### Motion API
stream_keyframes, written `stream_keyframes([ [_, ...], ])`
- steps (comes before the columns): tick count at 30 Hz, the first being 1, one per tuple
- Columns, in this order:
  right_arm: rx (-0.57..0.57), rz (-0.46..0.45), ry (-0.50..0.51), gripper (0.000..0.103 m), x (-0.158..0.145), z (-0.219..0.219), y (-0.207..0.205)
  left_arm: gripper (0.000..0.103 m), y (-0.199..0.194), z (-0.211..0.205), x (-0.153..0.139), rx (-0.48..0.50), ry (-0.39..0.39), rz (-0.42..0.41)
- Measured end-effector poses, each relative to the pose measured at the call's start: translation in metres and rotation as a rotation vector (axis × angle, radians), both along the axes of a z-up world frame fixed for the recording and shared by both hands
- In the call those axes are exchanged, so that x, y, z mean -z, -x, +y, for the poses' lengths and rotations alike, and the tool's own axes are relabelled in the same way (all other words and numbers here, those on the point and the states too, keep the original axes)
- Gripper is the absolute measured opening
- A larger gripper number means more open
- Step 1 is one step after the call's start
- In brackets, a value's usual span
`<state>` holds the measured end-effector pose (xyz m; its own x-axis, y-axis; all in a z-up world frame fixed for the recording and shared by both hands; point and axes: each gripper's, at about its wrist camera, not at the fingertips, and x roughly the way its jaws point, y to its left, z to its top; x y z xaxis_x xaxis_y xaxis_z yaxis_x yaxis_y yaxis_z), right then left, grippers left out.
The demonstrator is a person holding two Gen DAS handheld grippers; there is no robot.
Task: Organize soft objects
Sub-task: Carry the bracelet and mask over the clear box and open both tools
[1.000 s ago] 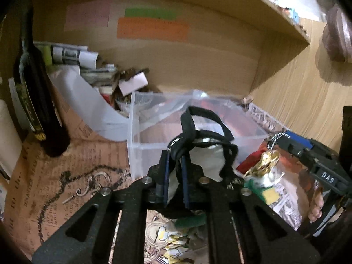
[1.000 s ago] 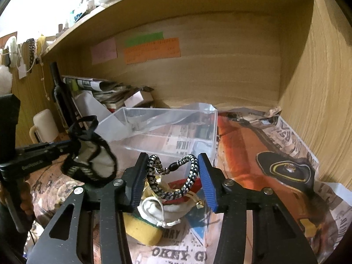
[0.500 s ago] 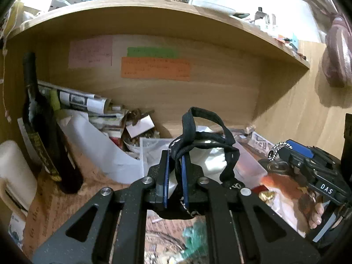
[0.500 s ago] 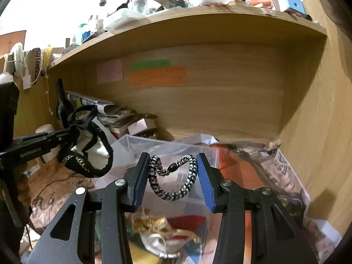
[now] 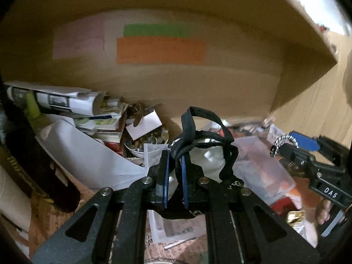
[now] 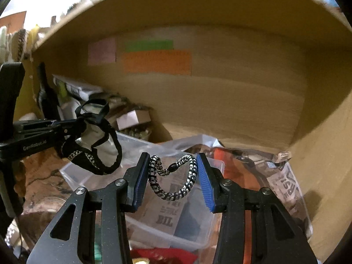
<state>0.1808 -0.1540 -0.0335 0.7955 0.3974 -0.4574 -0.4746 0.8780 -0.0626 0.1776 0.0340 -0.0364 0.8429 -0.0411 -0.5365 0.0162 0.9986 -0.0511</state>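
My left gripper [image 5: 175,156] is shut on a black strap band [image 5: 206,129] with white cloth, held above the clear plastic bin [image 5: 259,151]. It also shows in the right wrist view [image 6: 72,127], with the band [image 6: 99,151] hanging from it. My right gripper [image 6: 173,171] holds a black-and-white braided elastic loop [image 6: 173,180] stretched between its blue pads, above the clear bin [image 6: 167,226]. The right gripper appears at the right of the left wrist view [image 5: 283,145].
A dark wine bottle [image 5: 28,165] stands at left beside rolled newspapers [image 5: 61,101] and a bowl of small trinkets [image 5: 145,140]. Wooden shelf back wall with coloured notes [image 5: 160,50]. Newspaper [image 6: 286,180] lines the shelf floor at right.
Both grippers have moved forward and lowered toward the bin, keeping their loads. The upper shelf edge has left the views.
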Motion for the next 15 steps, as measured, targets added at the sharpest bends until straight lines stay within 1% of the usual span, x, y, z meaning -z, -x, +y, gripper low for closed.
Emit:
stream_keyframes([
  [7, -0.016, 0.138, 0.086, 0.04, 0.025, 0.011, -0.034, 0.01, -0.032, -0.015, 0.027, 0.04, -0.071, 0.115],
  [13, -0.03, 0.217, 0.117, 0.041, 0.039, 0.015, -0.045, 0.01, -0.045, -0.025, 0.047, 0.071, -0.104, 0.19],
  [14, -0.03, 0.226, 0.119, 0.046, 0.041, 0.015, -0.047, 0.011, -0.046, -0.027, 0.049, 0.071, -0.109, 0.199],
  [15, -0.029, 0.231, 0.122, 0.05, 0.042, 0.015, -0.047, 0.016, -0.049, -0.027, 0.05, 0.07, -0.113, 0.205],
])
